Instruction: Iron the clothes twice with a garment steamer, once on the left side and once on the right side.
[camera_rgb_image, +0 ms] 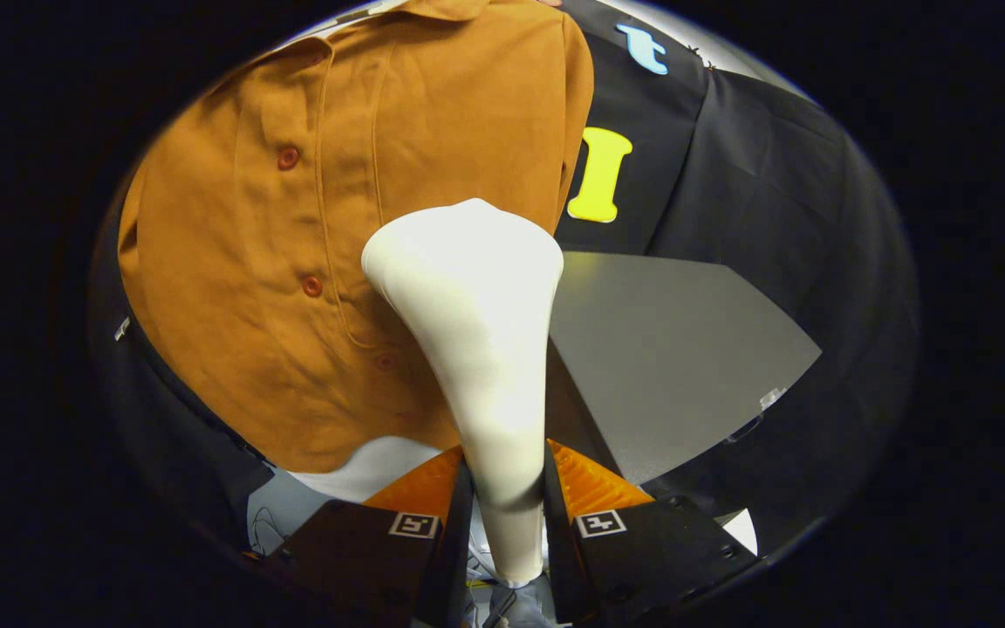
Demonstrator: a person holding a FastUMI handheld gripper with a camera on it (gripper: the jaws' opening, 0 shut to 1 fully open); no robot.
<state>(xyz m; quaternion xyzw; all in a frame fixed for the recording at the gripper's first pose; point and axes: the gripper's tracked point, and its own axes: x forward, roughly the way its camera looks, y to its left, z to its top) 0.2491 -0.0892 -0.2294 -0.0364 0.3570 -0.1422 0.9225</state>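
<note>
**Item: tongs** [502, 488]. Pinching the garment steamer by its slim handle; both fingers press on the neck from either side, the handle running down between them and out below.

**Item: garment steamer** [476, 340]. Pale, one piece, long axis running from the tongs toward 12 o'clock with a slight lean to 11. It widens from the narrow neck to a broad flared head. The head lies over the shirt's lower front panel, just to the 3 o'clock side of the button line; whether the face touches the cloth cannot be told from behind.

**Item: shirt** [293, 244]. Brown-orange, hanging, collar at 12 o'clock, hem at 7 o'clock. The button placket [311, 286] runs down the middle, roughly 11 to 6 o'clock. The panel at 9 to 10 o'clock of the steamer head is wide and unobstructed. The panel on the 3 o'clock side is narrower; its outer edge stands just beyond the head at 1 o'clock.

**Item: desk** [686, 349]. Grey top, spreading from the steamer toward 3 o'clock, below and beside the shirt's edge.

**Judgement.** The head sits at the low end of the right-hand panel; a stroke there would run along the steamer's own axis, upward toward the collar. Open room: ample toward 12; limited toward 3, where the head would slip off the shirt's edge.
</note>
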